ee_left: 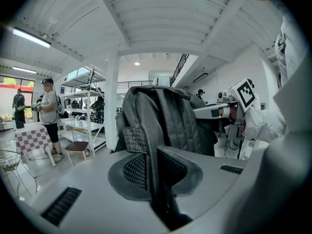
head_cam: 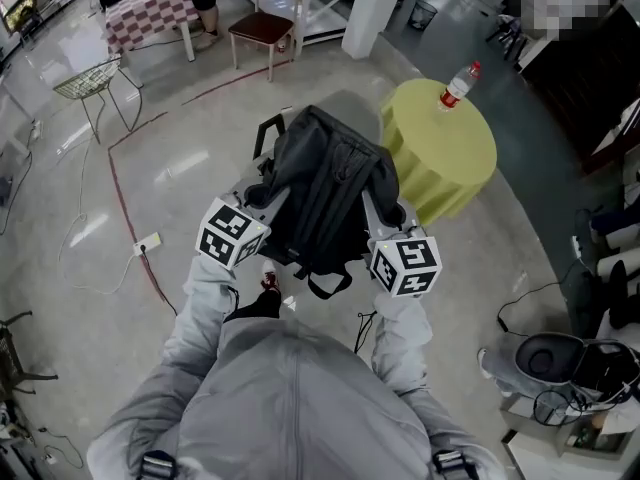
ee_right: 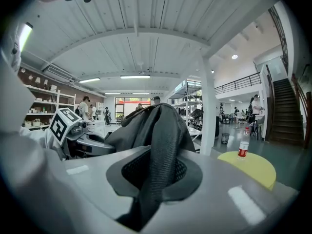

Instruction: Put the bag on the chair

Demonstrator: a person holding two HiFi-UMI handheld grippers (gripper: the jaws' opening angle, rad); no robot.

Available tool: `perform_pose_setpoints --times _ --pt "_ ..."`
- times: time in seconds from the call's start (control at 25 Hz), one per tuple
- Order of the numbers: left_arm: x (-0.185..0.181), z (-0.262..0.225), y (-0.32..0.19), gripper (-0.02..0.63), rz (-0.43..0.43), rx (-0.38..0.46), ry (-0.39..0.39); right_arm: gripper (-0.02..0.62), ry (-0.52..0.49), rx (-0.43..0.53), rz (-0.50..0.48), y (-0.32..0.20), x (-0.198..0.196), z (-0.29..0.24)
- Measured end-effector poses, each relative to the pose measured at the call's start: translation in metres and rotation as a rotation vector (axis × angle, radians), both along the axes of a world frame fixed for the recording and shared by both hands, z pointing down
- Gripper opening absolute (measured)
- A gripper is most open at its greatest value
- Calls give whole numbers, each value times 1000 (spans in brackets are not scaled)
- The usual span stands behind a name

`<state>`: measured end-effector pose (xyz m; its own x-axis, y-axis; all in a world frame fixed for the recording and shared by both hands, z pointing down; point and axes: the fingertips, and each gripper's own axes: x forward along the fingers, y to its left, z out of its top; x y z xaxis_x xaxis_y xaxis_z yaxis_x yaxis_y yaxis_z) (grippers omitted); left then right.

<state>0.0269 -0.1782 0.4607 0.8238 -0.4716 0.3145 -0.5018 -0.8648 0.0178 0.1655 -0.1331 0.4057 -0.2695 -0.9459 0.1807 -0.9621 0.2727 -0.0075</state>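
Observation:
A dark grey backpack (head_cam: 325, 193) hangs in the air in front of the person, held from both sides. My left gripper (head_cam: 258, 200) is shut on a woven strap of the bag (ee_left: 146, 145) at its left side. My right gripper (head_cam: 382, 213) is shut on a mesh strap of the bag (ee_right: 158, 145) at its right side. Each strap runs down through the gripper's closed jaws. A wooden chair with a brown seat (head_cam: 263, 26) stands far ahead by a white shelf; the left gripper view shows the chair (ee_left: 78, 147) at lower left. The right gripper (ee_left: 229, 110) also shows there.
A round table with a yellow cloth (head_cam: 445, 153) stands just right of the bag, a red-capped bottle (head_cam: 460, 85) on it. A wire basket stand (head_cam: 90, 80), a checked table (head_cam: 150, 10), a white pillar (head_cam: 378, 8) and floor cables (head_cam: 125, 218) lie around. People stand in the background.

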Motion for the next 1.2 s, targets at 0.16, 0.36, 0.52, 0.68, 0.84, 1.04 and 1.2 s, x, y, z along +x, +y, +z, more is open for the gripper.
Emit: perform_pose_setpoints --times 0.16,0.36,0.52,0.68,0.84,1.04,1.2 --pt "6 8 -46 38 1 -24 11 51 3 -20 11 -48 5 7" --pt "10 19 -101 38 4 -44 12 51 7 -35 26 -102 8 18" --pt "16 26 -130 38 0 -56 11 51 11 -44 38 -135 15 25" --pt "16 33 -168 38 -17 -82 8 51 13 -64 42 -173 15 33" --pt "23 50 -196 38 -31 -119 1 51 14 -102 33 -206 23 49" --pt "39 77 -224 38 -52 -171 -27 51 2 -167 21 -239 41 77" --pt "46 102 -244 38 -78 -229 -40 51 -2 -226 -16 -265 50 105"
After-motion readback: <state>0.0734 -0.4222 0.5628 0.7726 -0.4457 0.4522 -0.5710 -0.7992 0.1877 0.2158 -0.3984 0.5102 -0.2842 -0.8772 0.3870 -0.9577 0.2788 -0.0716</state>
